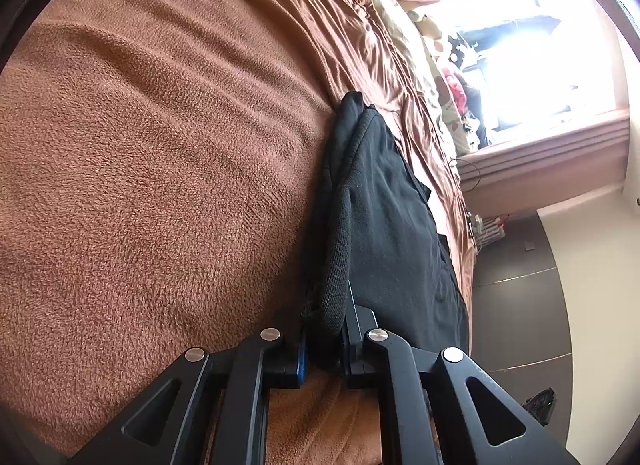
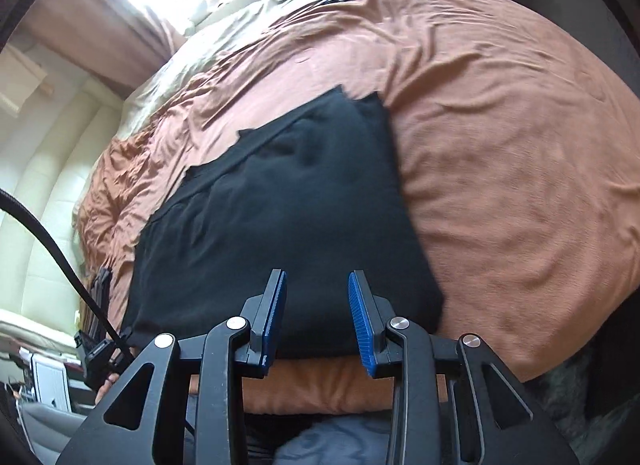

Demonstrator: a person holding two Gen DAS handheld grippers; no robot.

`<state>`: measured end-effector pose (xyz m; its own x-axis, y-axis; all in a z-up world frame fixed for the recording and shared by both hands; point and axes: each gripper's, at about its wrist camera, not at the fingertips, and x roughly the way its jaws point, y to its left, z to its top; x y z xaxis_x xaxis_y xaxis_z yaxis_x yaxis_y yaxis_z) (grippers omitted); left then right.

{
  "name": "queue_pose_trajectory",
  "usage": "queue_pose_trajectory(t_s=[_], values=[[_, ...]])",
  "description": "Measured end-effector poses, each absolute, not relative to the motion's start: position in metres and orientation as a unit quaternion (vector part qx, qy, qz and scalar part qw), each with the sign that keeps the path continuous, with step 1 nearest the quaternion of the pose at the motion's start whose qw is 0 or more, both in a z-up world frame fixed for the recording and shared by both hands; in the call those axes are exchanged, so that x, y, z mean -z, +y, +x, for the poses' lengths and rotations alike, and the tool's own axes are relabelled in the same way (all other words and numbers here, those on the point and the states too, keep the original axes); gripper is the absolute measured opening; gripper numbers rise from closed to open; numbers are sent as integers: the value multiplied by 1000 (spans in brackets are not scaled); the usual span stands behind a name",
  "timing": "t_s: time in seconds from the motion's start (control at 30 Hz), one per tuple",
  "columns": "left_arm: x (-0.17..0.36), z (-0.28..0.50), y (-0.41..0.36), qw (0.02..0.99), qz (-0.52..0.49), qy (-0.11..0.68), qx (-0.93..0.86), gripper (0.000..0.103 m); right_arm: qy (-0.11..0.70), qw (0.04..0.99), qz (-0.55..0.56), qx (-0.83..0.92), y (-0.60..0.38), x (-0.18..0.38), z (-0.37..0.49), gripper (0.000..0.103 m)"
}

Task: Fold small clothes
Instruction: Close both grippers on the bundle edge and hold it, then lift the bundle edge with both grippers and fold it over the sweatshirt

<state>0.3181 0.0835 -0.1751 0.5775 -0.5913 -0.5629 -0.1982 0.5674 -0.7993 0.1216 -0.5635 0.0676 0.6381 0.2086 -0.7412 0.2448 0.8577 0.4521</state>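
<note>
Item: black garment (image 2: 280,205), knit/jersey type, lying on the bed (image 2: 500,185) over a brown fleece blanket, near the bed's front edge. Appears partly folded; layers stacked, outline roughly square in right wrist view.

Left claw (image 1: 324,345): closed narrow on a bunched fold of the garment's near edge, ribbed hem caught between the pads. Cloth rises from the blanket at that point.

Right claw (image 2: 318,313): jaws apart, moderately wide, nothing between them; hovers over the garment's near edge, contact w/ cloth cannot be told.

Handling assessment: light, fully limp, no stiffness; will drape and sag from any single hold. Surface not slippery, but fleece underneath prob. grips it, so dragging may rumple lower layers. Not fragile.

Recommended hold: pinch at hems/corners, taking all layers together; a mid-panel grab would only lift the top ply. Right claw best placed on the near edge, well apart from the left, so the edge lifts level.

Risk: uneven lift skews fold.
</note>
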Motion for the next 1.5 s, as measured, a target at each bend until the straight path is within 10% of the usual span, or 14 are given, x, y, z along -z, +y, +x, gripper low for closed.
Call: queue_pose_trajectory(t_s=[0.93, 1.17, 1.5], values=[[176, 296, 95, 762, -456, 444, 122, 13, 557, 816, 124, -94, -399, 22, 356, 30], [177, 298, 93, 753, -464, 451, 116, 13, 545, 831, 78, -77, -389, 26, 401, 7], [181, 302, 90, 741, -477, 464, 91, 13, 532, 843, 71, -45, -389, 38, 451, 5]])
